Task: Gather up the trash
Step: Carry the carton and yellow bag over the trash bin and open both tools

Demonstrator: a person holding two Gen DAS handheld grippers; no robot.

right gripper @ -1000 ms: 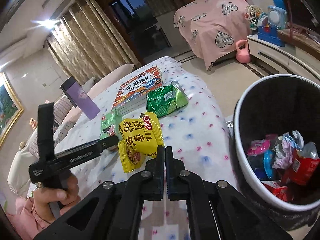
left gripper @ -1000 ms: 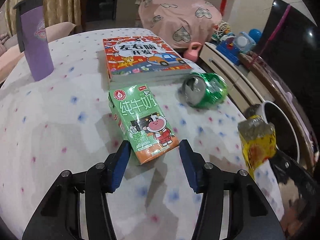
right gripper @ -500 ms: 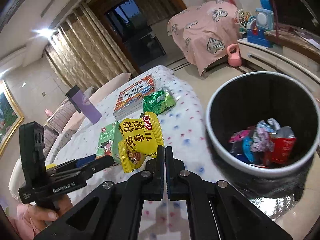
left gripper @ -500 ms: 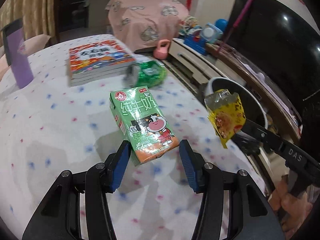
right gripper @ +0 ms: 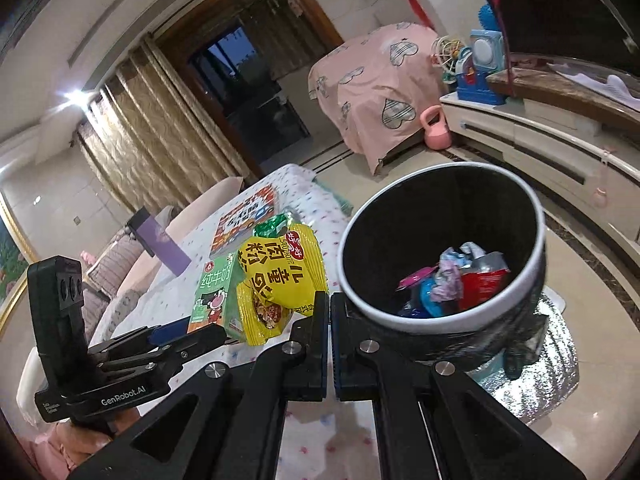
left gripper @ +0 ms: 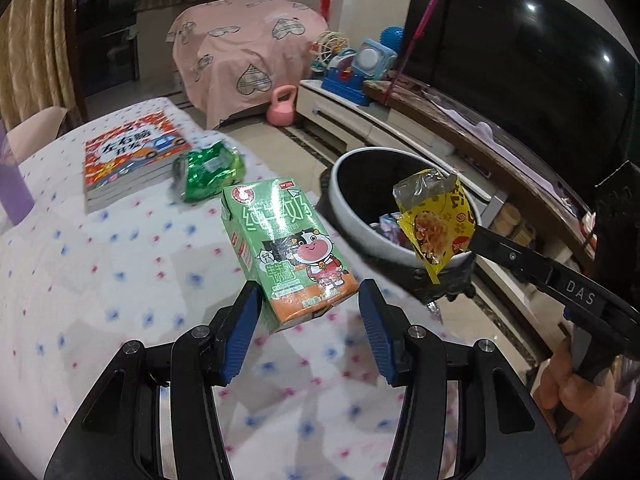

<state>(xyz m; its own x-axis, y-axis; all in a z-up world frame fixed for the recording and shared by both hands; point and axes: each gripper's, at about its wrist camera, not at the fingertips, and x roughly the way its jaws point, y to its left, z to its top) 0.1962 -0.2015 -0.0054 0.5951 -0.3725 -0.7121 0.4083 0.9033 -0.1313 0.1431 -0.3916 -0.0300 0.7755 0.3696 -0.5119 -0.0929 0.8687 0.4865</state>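
Note:
A green milk carton (left gripper: 286, 248) is between the blue pads of my left gripper (left gripper: 310, 334) and is lifted off the spotted table (left gripper: 120, 280); the right pad stands apart from it. My right gripper (right gripper: 330, 312) is shut on a yellow snack packet (right gripper: 280, 280), seen also in the left wrist view (left gripper: 436, 226), held at the rim of a round black bin (right gripper: 440, 248) with several wrappers inside. A crushed green can (left gripper: 208, 168) lies on the table near the book.
A children's book (left gripper: 132, 156) and a purple tumbler (right gripper: 160, 246) stand on the table. The bin (left gripper: 360, 200) is on the floor off the table's right edge. A TV bench (left gripper: 400, 128) with toys and a pink covered chair (left gripper: 244, 52) are behind.
Both grippers moved right toward the bin. The carton rose off the table with the left gripper. The yellow packet now hangs at the bin's rim.

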